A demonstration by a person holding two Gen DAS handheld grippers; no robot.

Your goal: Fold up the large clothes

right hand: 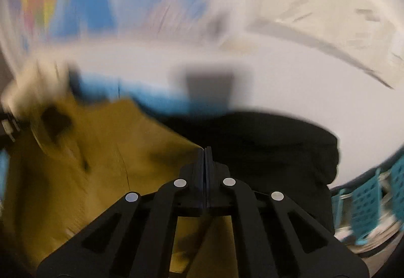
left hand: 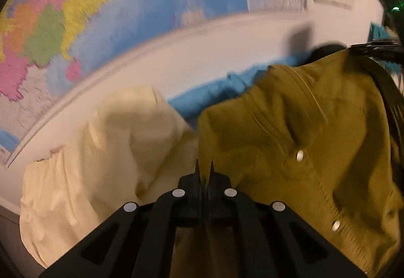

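Note:
An olive garment (left hand: 290, 126) with metal snap buttons hangs bunched in front of me, stretched between both grippers. My left gripper (left hand: 204, 168) is shut on its edge; the cloth runs down under the fingers. At the far right of the left wrist view, the other gripper (left hand: 366, 48) holds the garment's upper edge. In the right wrist view, the right gripper (right hand: 205, 150) is shut on a raised fold of the olive garment (right hand: 88, 164). That view is heavily blurred.
A cream garment (left hand: 101, 151) lies left of the olive one and a blue cloth (left hand: 214, 93) behind it on the white table (left hand: 202, 51). A black garment (right hand: 277, 151) lies to the right. A teal basket (right hand: 366, 207) stands at the right edge. A map (left hand: 101, 13) covers the wall.

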